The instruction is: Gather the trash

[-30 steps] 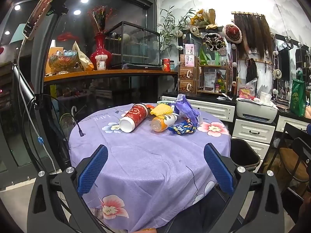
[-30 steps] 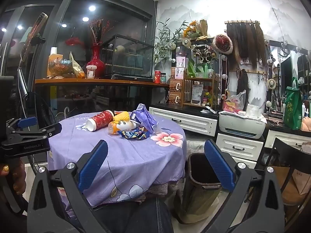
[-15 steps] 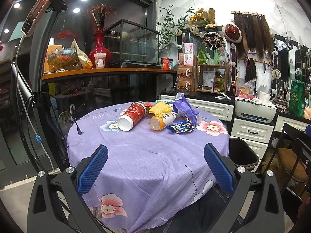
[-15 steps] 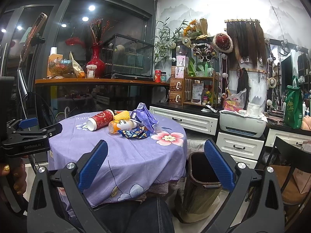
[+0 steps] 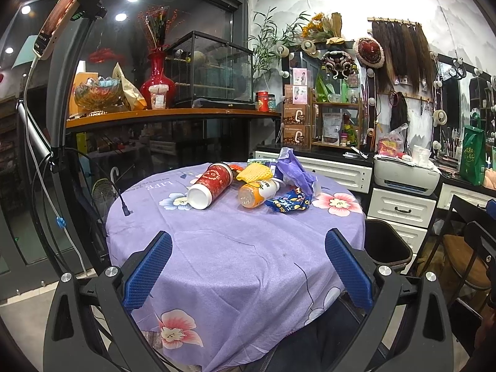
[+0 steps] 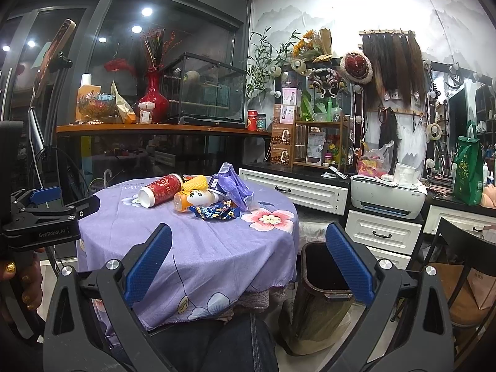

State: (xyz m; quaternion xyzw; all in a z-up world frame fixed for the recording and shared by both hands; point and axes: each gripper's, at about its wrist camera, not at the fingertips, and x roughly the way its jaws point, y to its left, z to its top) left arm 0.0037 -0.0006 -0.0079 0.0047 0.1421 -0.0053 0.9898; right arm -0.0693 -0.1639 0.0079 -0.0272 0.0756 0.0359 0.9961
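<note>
Behind the purple wrapper (image 5: 296,172), trash hides; both hand-held grippers (image 5: 248,266) (image 6: 249,265) gape empty.

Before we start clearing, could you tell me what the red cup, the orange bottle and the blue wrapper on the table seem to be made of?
Red cup: probably coated paper, matte printed wall, white rim or lid.
Orange bottle: likely clear plastic, glossy, with orange contents showing through at its near end beyond a pale label.
Blue wrapper: thin plastic film or foil, crinkled and shiny.
</note>
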